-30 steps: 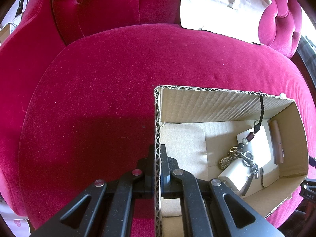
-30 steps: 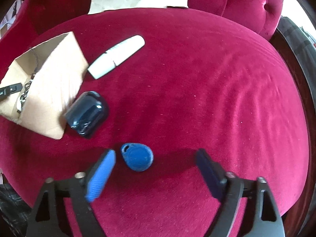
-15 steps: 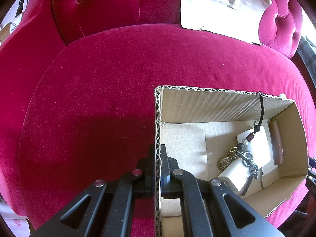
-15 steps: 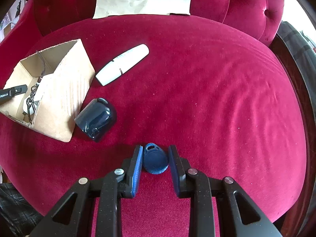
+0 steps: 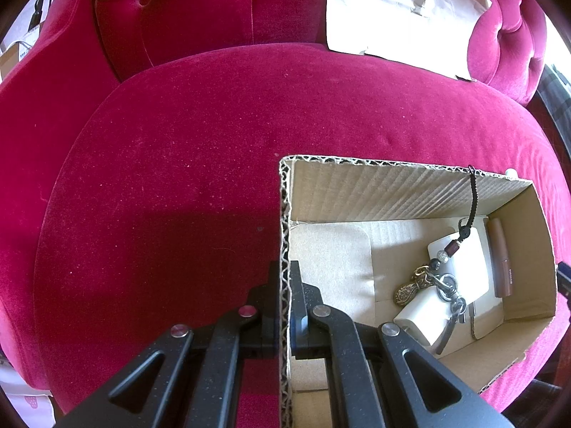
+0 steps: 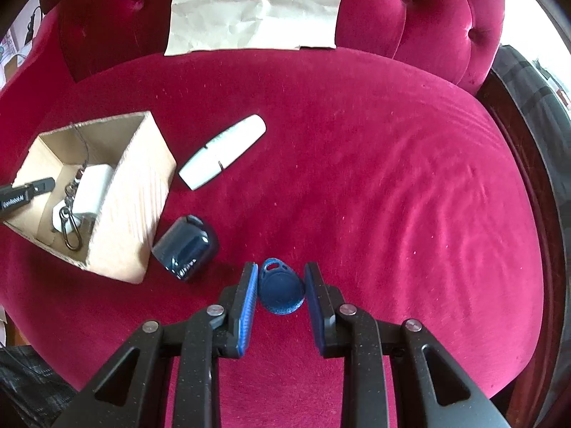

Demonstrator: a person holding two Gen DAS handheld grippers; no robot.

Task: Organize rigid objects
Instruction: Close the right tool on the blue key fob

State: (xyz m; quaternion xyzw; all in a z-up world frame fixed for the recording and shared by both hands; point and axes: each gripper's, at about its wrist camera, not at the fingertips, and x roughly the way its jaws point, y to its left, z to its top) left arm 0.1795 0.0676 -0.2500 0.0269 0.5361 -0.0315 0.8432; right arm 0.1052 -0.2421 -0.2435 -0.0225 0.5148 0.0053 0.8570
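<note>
My right gripper (image 6: 281,287) is shut on a blue teardrop key fob (image 6: 281,289), held just above the red velvet seat. To its left lie a dark blue earbud case (image 6: 185,248) and a white oblong case (image 6: 222,151), both beside the open cardboard box (image 6: 132,192). My left gripper (image 5: 284,278) is shut on the box's near wall (image 5: 284,232), one finger inside and one outside. In the box (image 5: 392,192) lie a white charger (image 5: 423,315), a beaded keyring (image 5: 440,278) and a brown tube (image 5: 501,260).
The round red velvet seat (image 6: 374,178) has a tufted backrest behind it. A creased sheet of brown paper (image 6: 255,3) leans against that backrest. A dark wooden edge (image 6: 524,164) runs along the seat's right side.
My right gripper closed around the blue key fob, which had lain on the seat between open fingers, and has lifted a little with it. The left gripper and box stayed put.
</note>
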